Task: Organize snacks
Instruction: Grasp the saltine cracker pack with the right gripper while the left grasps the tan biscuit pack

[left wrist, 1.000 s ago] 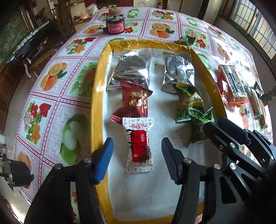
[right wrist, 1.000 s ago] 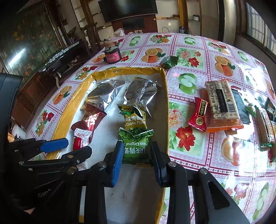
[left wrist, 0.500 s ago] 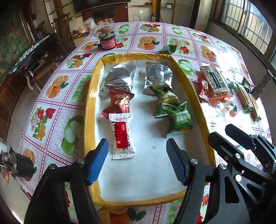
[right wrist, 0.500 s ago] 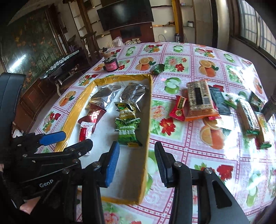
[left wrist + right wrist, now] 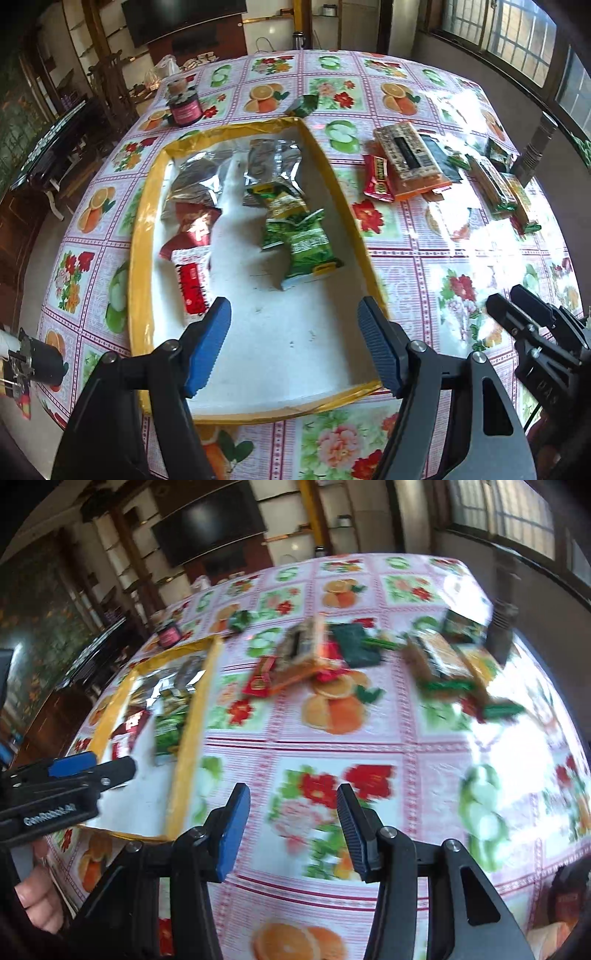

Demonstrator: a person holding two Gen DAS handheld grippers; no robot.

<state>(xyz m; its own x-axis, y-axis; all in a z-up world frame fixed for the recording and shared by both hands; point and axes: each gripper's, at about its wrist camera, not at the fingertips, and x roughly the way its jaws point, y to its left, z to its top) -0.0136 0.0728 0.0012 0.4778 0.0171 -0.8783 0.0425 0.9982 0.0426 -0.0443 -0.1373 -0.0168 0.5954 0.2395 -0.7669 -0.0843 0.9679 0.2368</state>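
A yellow-rimmed tray (image 5: 140, 236) holds two silver pouches (image 5: 273, 162), red packets (image 5: 195, 225), a white-and-red candy (image 5: 190, 280) and two green pea packets (image 5: 310, 251). My left gripper (image 5: 291, 314) hangs open over the tray's bare near end, with nothing between its blue pads. The right wrist view is blurred. There my right gripper (image 5: 291, 797) is above the flowered tablecloth to the right of the tray (image 5: 188, 738), its jaws opening and empty. Loose snacks (image 5: 303, 650) lie ahead of it: a red packet (image 5: 378, 177), an orange-edged bar (image 5: 410, 155) and several green-ended bars (image 5: 491, 181).
Beyond the tray stand a pink-labelled jar (image 5: 184, 109) and a small green packet (image 5: 304, 105). A grey post (image 5: 535, 147) rises at the table's right edge. A hand (image 5: 37, 897) grips the left tool. Dark chairs and furniture stand beyond the table's left side.
The right gripper let go of a green pea packet, now lying in the tray, and swung right over the tablecloth with widening jaws. The left gripper drew back and up, jaws wider.
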